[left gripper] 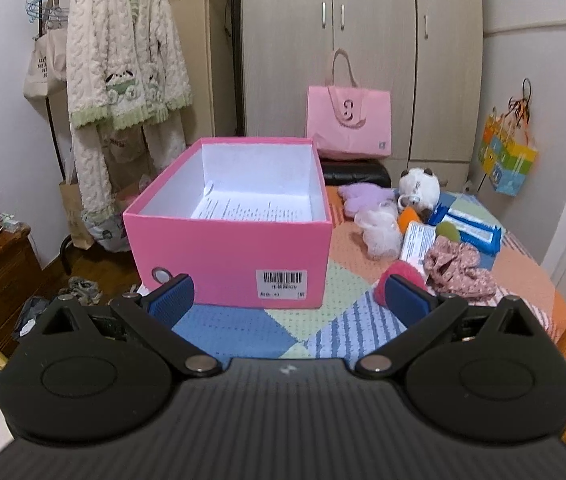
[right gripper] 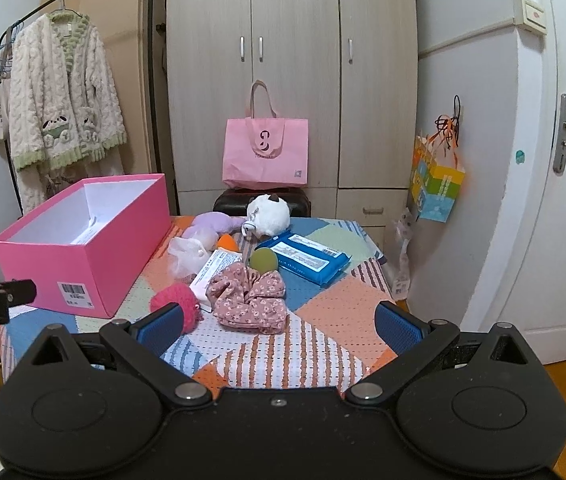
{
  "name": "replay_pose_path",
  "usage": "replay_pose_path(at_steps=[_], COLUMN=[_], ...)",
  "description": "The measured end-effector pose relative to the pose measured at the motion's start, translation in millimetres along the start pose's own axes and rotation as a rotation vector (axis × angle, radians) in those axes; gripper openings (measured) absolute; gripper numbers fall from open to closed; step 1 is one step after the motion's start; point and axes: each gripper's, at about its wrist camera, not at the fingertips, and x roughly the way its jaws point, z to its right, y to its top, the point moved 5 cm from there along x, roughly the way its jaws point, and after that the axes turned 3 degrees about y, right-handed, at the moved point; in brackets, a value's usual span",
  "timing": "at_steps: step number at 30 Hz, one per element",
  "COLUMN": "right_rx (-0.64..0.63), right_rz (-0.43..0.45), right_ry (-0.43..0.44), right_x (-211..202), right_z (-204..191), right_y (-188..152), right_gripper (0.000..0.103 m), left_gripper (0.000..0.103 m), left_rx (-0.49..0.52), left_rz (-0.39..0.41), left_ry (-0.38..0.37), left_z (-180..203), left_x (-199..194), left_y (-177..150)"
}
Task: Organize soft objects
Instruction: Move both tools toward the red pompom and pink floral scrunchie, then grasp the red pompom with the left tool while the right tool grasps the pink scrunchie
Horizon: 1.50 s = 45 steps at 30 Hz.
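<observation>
Right now your left tool (left gripper: 289, 296) is spread wide with nothing between its blue pads, and it hangs low over the patchwork cloth on the desk (left gripper: 243, 332). Straight ahead of it, just past the pad tips, stands the pink box (left gripper: 227, 256), lid off, with a printed sheet (left gripper: 251, 210) lying on its white floor. Its barcode label faces you.

Your right tool (right gripper: 281, 326) is likewise wide open and holds nothing. Just beyond its left pad sits a red fuzzy ball (right gripper: 175, 300), partly hidden by that pad. Ahead and between the pads lies a pink flowered scrunchie (right gripper: 249, 298), crumpled on the cloth and touching a white packet (right gripper: 215, 270) behind it. An olive green round puff (right gripper: 263, 261) rests at the scrunchie's far edge. To the right of that is a blue wipes pack (right gripper: 307, 259). Farther ahead are a white mesh sponge (right gripper: 187, 256), an orange piece (right gripper: 228, 242), a lilac plush (right gripper: 213, 224) and a white plush toy (right gripper: 269, 215) near the far edge of the desk.

From the right tool, the box sits forward and to the left, well apart from the pile. Behind the desk, a pink tote bag (right gripper: 265, 152) stands against the wardrobe (right gripper: 295, 40). A fleecy robe (right gripper: 63, 96) hangs on a rack far left.
</observation>
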Motion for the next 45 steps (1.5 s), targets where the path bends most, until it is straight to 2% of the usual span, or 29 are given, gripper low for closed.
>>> replay_pose_path(at_steps=[9,20,29,37,45], right_rx=[-0.042,-0.026,-0.036,-0.038,-0.057], right_rz=[0.032,0.014,0.018,-0.014,0.014], right_ry=[-0.008,0.0,-0.004,0.012,0.028], right_x=[-2.0,6.1,4.6,12.7,21.3], right_z=[-6.1,-6.1,-6.8,-6.3,-3.0], right_y=[-5.2,-9.9,-10.1,-9.4,1.7], right_gripper=[0.103,0.103,0.103,0.103,0.103], left_gripper=[0.103,0.103,0.103,0.103,0.103], left_rx=[0.013,0.019,0.018,0.035,0.066], left_rz=[0.061,0.119,0.104,0.088,0.094], left_ry=[-0.018,-0.022,-0.025,-0.088,-0.177], left_z=[4.3,-0.1,-1.0,11.0,31.8], left_x=[-7.7,-19.1,-14.9,-7.7,5.2], left_y=[-2.7,-5.0,-5.6,-4.9,3.8])
